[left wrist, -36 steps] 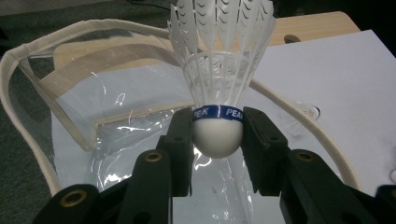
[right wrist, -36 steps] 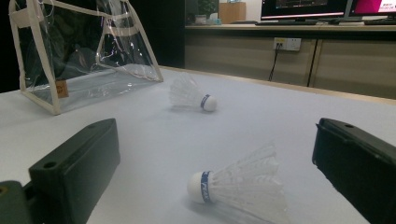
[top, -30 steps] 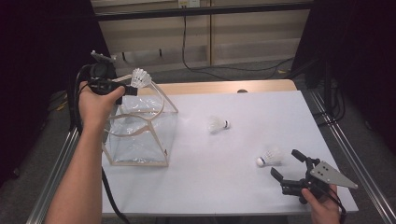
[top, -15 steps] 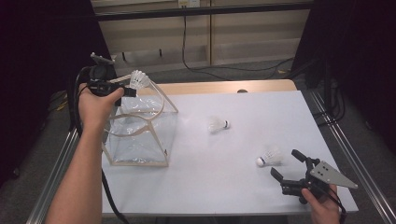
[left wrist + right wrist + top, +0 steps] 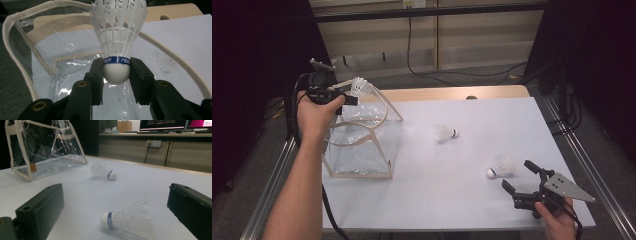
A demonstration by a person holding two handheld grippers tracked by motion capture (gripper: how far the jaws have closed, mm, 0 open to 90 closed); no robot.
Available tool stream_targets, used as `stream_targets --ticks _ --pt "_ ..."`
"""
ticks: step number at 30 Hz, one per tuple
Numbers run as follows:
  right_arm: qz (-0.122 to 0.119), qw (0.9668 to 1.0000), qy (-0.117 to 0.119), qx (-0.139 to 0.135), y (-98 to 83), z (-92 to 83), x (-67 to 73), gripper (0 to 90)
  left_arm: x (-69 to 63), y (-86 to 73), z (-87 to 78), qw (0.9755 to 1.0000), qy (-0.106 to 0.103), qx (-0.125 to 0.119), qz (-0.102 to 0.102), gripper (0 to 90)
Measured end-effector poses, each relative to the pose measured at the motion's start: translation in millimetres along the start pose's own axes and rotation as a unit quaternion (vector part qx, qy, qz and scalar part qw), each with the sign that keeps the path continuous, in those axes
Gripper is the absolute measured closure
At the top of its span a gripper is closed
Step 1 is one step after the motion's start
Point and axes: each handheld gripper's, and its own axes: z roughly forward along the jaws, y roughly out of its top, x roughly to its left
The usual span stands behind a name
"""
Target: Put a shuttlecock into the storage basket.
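While the left gripper (image 5: 116, 75) clamps its jaws on the cork of a shuttlecock (image 5: 117, 32) above the clear bag (image 5: 362, 145), the right gripper (image 5: 522, 176) rests with jaws wide apart near a second shuttlecock (image 5: 130, 221); a third shuttlecock (image 5: 445, 133) lies mid-bench (image 5: 452, 200).

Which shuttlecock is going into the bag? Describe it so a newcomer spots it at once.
Start at the clear bag on the table's left side. Above its open top the left gripper pinches a shuttlecock by its white cork, feathers pointing away from the jaws. The two other shuttlecocks lie loose on the table; this one alone is held in the air.
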Motion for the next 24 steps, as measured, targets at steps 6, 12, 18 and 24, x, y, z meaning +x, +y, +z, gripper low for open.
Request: stream_targets --ticks 6,12,18,24 --pt "0.000 1.0000 0.001 0.000 -0.1 0.1 0.1 0.7 1.4 -1.2 1.5 1.0000 0.003 0.001 -0.003 65.4" --pt "-0.001 1.0000 0.000 0.000 0.0 0.0 0.0 0.6 2.4 -2.1 3.2 1.0000 0.006 0.000 -0.005 65.4" --pt "-0.001 1.0000 0.000 0.000 0.0 -0.1 -0.1 0.7 1.8 -2.4 5.3 0.9999 0.008 0.001 -0.007 65.4" --pt "-0.001 1.0000 0.000 0.000 0.0 0.0 -0.1 0.7 2.4 -2.9 7.5 0.9999 0.009 0.003 -0.006 65.3"
